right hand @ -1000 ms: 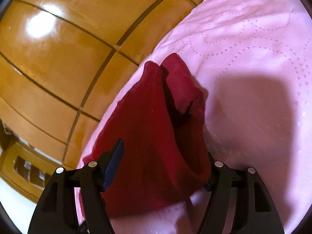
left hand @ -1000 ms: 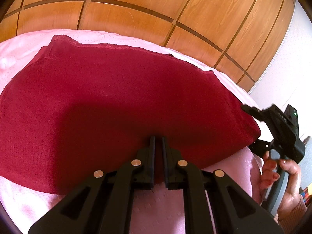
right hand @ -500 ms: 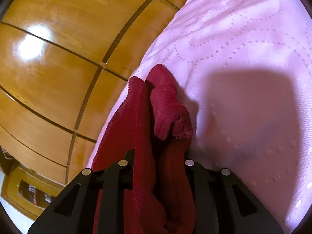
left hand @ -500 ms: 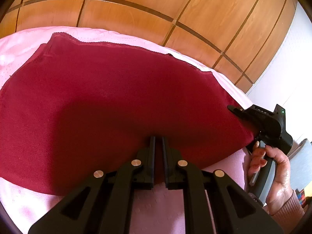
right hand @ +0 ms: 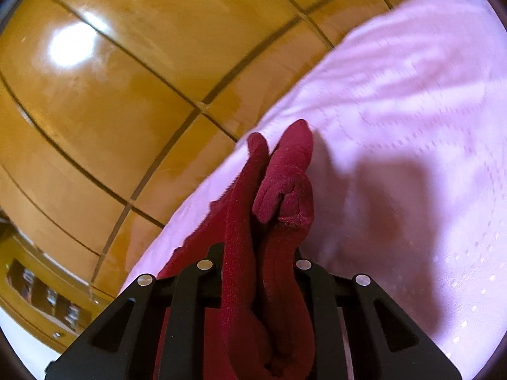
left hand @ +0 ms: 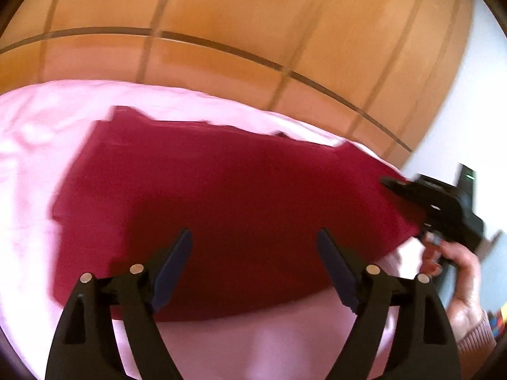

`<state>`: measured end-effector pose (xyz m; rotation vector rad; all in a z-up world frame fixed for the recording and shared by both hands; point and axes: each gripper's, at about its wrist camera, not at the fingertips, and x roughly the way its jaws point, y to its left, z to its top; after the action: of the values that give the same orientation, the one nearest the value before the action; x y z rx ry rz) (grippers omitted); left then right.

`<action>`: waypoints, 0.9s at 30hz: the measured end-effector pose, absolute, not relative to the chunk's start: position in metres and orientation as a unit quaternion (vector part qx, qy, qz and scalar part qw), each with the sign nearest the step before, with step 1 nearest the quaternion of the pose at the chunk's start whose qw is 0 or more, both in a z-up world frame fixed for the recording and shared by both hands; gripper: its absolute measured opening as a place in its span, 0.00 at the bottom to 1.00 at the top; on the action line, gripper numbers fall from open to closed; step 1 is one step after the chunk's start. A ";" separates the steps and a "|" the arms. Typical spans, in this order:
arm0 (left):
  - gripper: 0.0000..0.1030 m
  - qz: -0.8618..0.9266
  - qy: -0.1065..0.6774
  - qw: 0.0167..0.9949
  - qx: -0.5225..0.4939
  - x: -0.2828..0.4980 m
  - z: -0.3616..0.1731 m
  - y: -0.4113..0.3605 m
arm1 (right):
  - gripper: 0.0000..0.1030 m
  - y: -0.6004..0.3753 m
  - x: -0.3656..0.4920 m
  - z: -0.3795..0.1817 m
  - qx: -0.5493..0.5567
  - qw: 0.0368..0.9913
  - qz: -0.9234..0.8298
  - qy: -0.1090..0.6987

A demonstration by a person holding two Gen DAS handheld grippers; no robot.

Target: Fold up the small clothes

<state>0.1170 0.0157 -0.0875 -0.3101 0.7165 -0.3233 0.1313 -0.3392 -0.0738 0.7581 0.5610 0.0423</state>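
Observation:
A dark red garment [left hand: 237, 196] lies spread on a pink bedspread [left hand: 269, 342]. My left gripper [left hand: 253, 237] hovers over its near edge with its jaws opening wide; the cloth lies below them and neither pad touches it. At the garment's right end, the right gripper [left hand: 391, 185] pinches the corner, held by a person's hand [left hand: 456, 272]. In the right wrist view, the right gripper [right hand: 258, 253] is still closing on a bunched fold of the red garment [right hand: 279, 183], which stands up between its fingers above the bedspread [right hand: 412, 126].
A wall of glossy wooden panels [left hand: 253, 31] rises right behind the bed and fills the left of the right wrist view [right hand: 111, 110]. A white wall [left hand: 475, 95] stands at the far right. Low wooden shelving [right hand: 41, 294] shows at the lower left.
My left gripper let go of the garment's near edge, opened wide and rose. The right gripper shut on the garment's corner and lifted it, bunching the cloth.

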 end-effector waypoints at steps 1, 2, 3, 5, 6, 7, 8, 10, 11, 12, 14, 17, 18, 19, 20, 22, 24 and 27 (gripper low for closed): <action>0.79 -0.142 0.349 0.913 -0.155 0.119 -0.088 0.025 | 0.17 -0.334 0.131 -0.068 0.355 0.895 0.022 0.267; 0.79 -0.125 0.350 0.915 -0.159 0.120 -0.089 0.035 | 0.17 -0.330 0.131 -0.062 0.346 0.900 0.024 0.264; 0.80 -0.102 0.351 0.917 -0.163 0.120 -0.091 0.048 | 0.17 -0.325 0.130 -0.057 0.337 0.904 0.027 0.261; 0.80 -0.064 0.354 0.918 -0.170 0.121 -0.094 0.072 | 0.17 -0.313 0.128 -0.044 0.316 0.914 0.034 0.254; 0.80 -0.045 0.355 0.917 -0.176 0.122 -0.096 0.085 | 0.17 -0.309 0.128 -0.040 0.309 0.916 0.037 0.252; 0.81 -0.024 0.358 0.915 -0.186 0.122 -0.099 0.099 | 0.17 -0.302 0.127 -0.035 0.300 0.920 0.042 0.249; 0.81 -0.013 0.359 0.913 -0.195 0.122 -0.102 0.107 | 0.17 -0.295 0.127 -0.030 0.292 0.923 0.048 0.245; 0.81 0.010 0.364 0.903 -0.230 0.118 -0.109 0.134 | 0.17 -0.283 0.126 -0.023 0.285 0.926 0.061 0.241; 0.81 0.020 0.365 0.898 -0.245 0.117 -0.112 0.145 | 0.17 -0.276 0.126 -0.020 0.281 0.927 0.068 0.240; 0.81 0.026 0.365 0.895 -0.254 0.114 -0.115 0.152 | 0.17 -0.270 0.127 -0.017 0.278 0.927 0.073 0.240; 0.81 0.034 0.366 0.892 -0.264 0.111 -0.119 0.160 | 0.17 -0.254 0.128 -0.011 0.270 0.928 0.092 0.239; 0.81 0.038 0.363 0.893 -0.265 0.106 -0.122 0.165 | 0.17 -0.225 0.130 -0.003 0.253 0.929 0.121 0.240; 0.81 0.037 0.362 0.893 -0.264 0.105 -0.122 0.164 | 0.17 -0.215 0.133 -0.002 0.245 0.930 0.130 0.241; 0.81 0.036 0.361 0.894 -0.264 0.103 -0.122 0.165 | 0.17 -0.208 0.133 -0.002 0.239 0.930 0.138 0.242; 0.82 0.036 0.360 0.894 -0.265 0.102 -0.122 0.165 | 0.17 -0.199 0.134 -0.001 0.234 0.929 0.146 0.245; 0.82 0.037 0.359 0.894 -0.266 0.101 -0.123 0.167 | 0.17 -0.183 0.135 -0.001 0.231 0.925 0.163 0.252; 0.82 0.037 0.357 0.894 -0.268 0.095 -0.122 0.169 | 0.17 -0.164 0.138 -0.005 0.225 0.921 0.183 0.261; 0.82 0.038 0.355 0.893 -0.273 0.092 -0.122 0.174 | 0.17 -0.130 0.138 -0.011 0.197 0.917 0.209 0.276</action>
<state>0.0918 0.1738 -0.1221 -0.5658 0.7371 0.0792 0.1383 -0.1298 -0.0114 0.4046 0.5674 0.4301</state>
